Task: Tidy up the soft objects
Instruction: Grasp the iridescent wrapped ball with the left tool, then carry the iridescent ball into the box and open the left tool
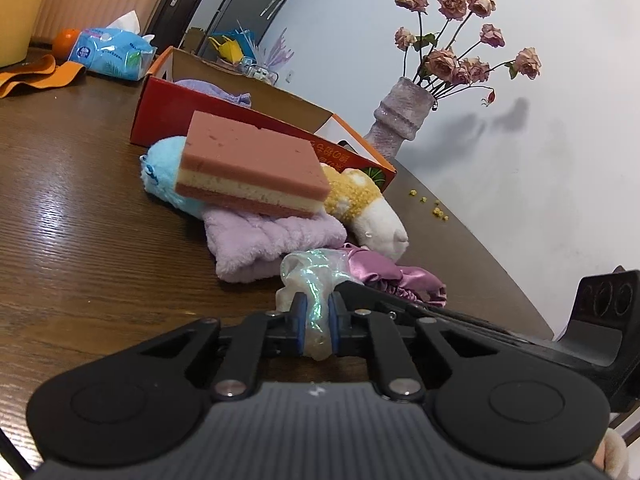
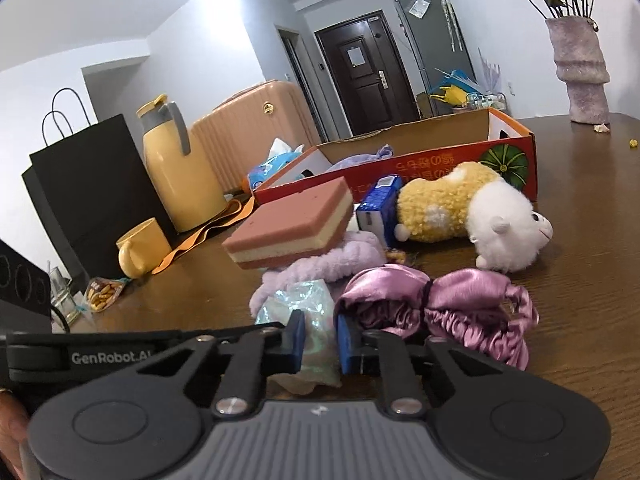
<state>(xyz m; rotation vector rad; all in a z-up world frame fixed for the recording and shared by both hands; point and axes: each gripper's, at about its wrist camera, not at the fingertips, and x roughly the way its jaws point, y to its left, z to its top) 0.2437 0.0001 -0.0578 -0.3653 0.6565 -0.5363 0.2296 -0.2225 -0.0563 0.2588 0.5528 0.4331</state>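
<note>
A sheer iridescent cloth (image 1: 316,276) lies crumpled at the near end of the pile on the brown table (image 1: 80,208). My left gripper (image 1: 316,312) is shut on it, blue pads pinching a fold. My right gripper (image 2: 320,336) is shut on the same iridescent cloth (image 2: 304,300) from the other side. Just behind it lie a purple satin scrunchie (image 2: 440,304), a lilac fluffy cloth (image 1: 264,240) with a pink-and-cream sponge (image 1: 252,168) on top, a blue plush (image 1: 164,168) and a yellow-white plush animal (image 2: 472,216). The red cardboard box (image 2: 440,160) stands open behind, with a purple cloth (image 1: 212,90) inside.
A vase of dried roses (image 1: 400,120) stands by the wall at the table's far side. A yellow jug (image 2: 176,168), a yellow mug (image 2: 140,248), a black paper bag (image 2: 92,184), a snack packet (image 2: 102,292) and a tissue pack (image 1: 112,52) crowd the other end.
</note>
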